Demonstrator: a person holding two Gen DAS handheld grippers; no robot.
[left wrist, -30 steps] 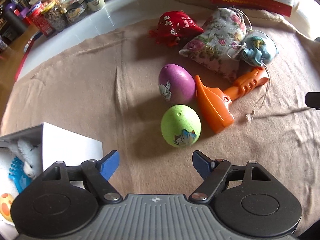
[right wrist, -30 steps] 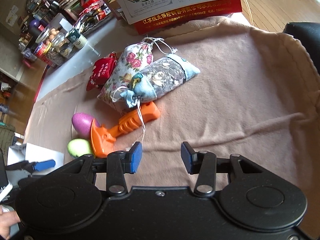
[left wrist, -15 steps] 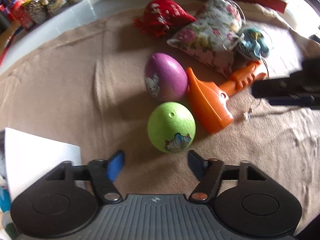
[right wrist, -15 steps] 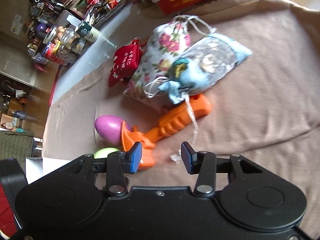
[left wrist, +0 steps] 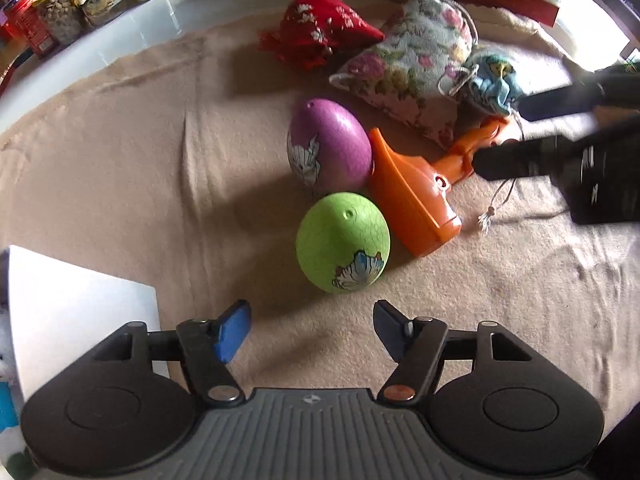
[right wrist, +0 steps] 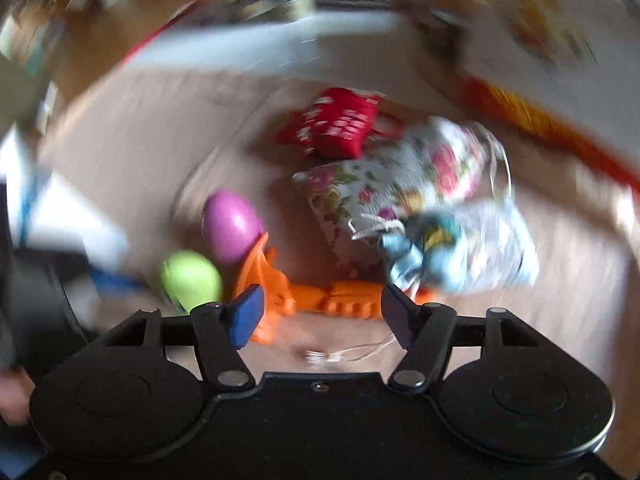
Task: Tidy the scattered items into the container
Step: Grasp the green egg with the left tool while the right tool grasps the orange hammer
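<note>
My left gripper (left wrist: 311, 330) hovers over a beige blanket (left wrist: 120, 184) with its 2 blue-padded fingers spread wide and nothing between them. Just beyond those fingers sits a green egg (left wrist: 343, 249), my landmark here. A purple egg (left wrist: 329, 146) lies just behind the green egg, close to touching it. An orange scoop (left wrist: 416, 196) lies right of the green egg, its wide mouth against the purple egg and its handle running away to the right. Behind the scoop rests a floral pouch (left wrist: 412, 70), with a red pouch (left wrist: 324, 30) to its left and a blue pouch (left wrist: 492, 80) to its right. The white container (left wrist: 76, 312) stands left of the green egg, near my left finger; only its wall and a corner show. Glass jars (left wrist: 60, 16) stand far behind, off the blanket.

My right gripper (right wrist: 322, 312) is also spread wide and holds nothing. Its view is heavily blurred, but the scoop's handle lies just ahead, between its 2 fingers. From my left camera, that gripper's dark fingers reach in from the right edge, at the scoop's handle, well right of the green egg
</note>
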